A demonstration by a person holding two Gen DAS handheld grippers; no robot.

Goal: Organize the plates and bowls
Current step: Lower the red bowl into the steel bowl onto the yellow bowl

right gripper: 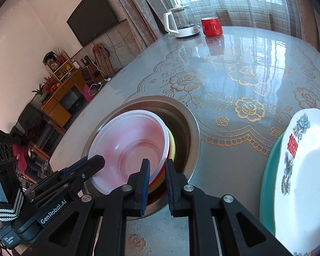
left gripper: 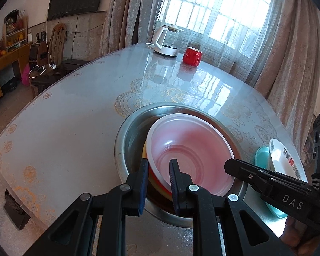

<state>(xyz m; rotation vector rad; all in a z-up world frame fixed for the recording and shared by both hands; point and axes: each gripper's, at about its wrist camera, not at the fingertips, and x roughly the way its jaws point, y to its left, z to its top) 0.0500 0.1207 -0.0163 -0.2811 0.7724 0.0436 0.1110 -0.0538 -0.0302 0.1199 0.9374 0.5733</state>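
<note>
A translucent white bowl point(left gripper: 192, 149) sits on top of nested yellow and red bowls point(left gripper: 153, 179), all tilted inside a steel basin point(left gripper: 125, 140). My left gripper point(left gripper: 159, 166) straddles the stack's near left rim with its jaws partly closed; contact is unclear. My right gripper point(right gripper: 156, 166) straddles the stack's near right rim point(right gripper: 167, 149) the same way. The right gripper point(left gripper: 266, 177) also shows in the left wrist view, the left gripper point(right gripper: 74, 172) in the right wrist view. A white patterned plate point(right gripper: 305, 170) rests on a teal plate point(right gripper: 268, 170) to the right.
A white kettle point(right gripper: 181, 21) and a red mug point(right gripper: 212, 26) stand at the table's far edge by the curtained window. The lace-covered glass table point(right gripper: 234, 81) runs between them and the basin. A TV and shelves stand off to the left.
</note>
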